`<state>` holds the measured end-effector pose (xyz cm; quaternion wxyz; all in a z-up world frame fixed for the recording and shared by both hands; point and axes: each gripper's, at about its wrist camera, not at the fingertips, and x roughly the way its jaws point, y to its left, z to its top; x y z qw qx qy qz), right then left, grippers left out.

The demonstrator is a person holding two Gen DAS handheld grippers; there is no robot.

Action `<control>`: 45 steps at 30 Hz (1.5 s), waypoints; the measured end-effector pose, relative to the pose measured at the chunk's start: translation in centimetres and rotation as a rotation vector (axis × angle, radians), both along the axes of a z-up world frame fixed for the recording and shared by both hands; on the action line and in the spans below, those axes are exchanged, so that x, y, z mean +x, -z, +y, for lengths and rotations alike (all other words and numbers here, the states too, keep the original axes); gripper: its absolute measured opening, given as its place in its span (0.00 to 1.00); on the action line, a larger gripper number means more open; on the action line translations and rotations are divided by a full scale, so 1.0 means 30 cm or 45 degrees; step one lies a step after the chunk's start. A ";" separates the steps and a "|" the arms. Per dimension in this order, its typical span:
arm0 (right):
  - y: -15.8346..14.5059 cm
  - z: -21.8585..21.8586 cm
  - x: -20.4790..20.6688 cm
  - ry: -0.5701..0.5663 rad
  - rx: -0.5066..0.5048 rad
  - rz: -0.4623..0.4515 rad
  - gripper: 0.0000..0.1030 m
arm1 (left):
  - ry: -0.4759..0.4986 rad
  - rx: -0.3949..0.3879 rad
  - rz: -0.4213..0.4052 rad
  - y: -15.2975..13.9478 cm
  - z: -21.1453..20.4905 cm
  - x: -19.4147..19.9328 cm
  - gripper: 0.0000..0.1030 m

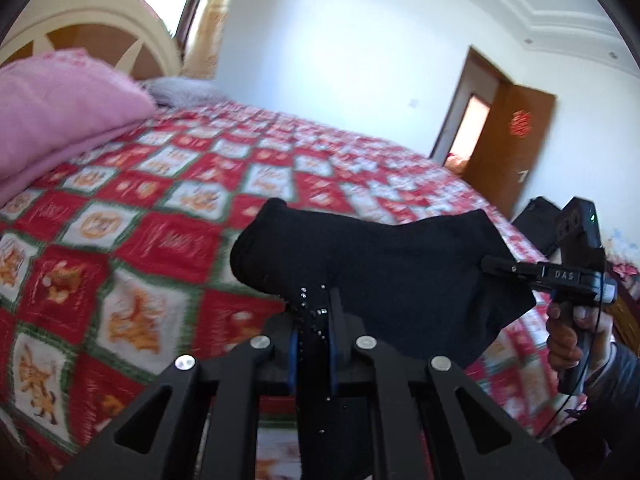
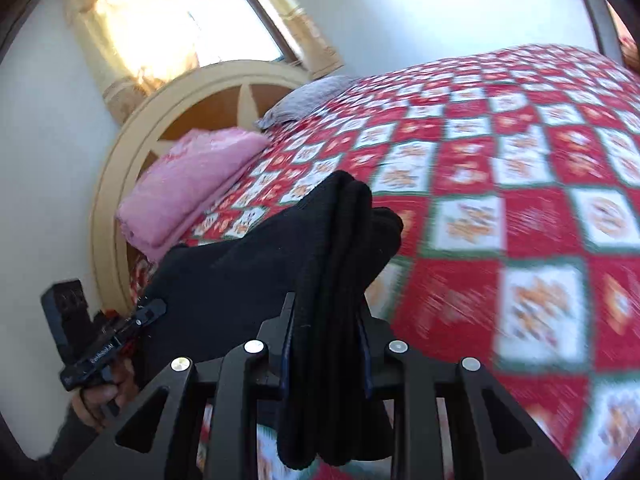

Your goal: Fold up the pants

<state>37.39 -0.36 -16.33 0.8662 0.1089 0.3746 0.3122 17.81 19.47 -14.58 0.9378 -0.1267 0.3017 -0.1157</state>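
Both grippers, left (image 1: 314, 320) & right (image 2: 326, 344), have jaws closed on the black pants (image 1: 380, 264), held stretched above the bed (image 1: 160, 208) at frame centre, prob. to keep the fold straight.

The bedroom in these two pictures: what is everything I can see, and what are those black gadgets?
pants: one pair, black, held up in the air above the bed between the two grippers
bedspread: one, red, white and green checks, covering the bed
blanket: one, pink, folded, at the head of the bed
pillow: one, grey, beside the blanket
headboard: one, cream and brown, arched
window: one, bright, behind the headboard
door: one, brown, open, far wall
left gripper: black, fingers shut on the pants
right gripper: black, fingers shut on the pants
right hand: holds the right gripper's handle
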 end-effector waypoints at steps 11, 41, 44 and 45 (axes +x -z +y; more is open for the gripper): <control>0.157 -0.057 0.104 0.141 -0.038 0.176 0.53 | -0.144 0.073 0.084 0.146 0.037 0.011 0.71; -0.088 -0.191 -0.289 0.284 -0.197 -0.101 0.63 | -0.242 0.220 -0.046 -0.094 -0.097 -0.200 0.90; -0.113 -0.195 -0.336 0.277 -0.198 -0.119 0.64 | -0.237 0.225 -0.067 -0.120 -0.114 -0.228 0.90; -0.124 -0.198 -0.353 0.275 -0.195 -0.130 0.64 | -0.236 0.229 -0.079 -0.132 -0.122 -0.243 0.90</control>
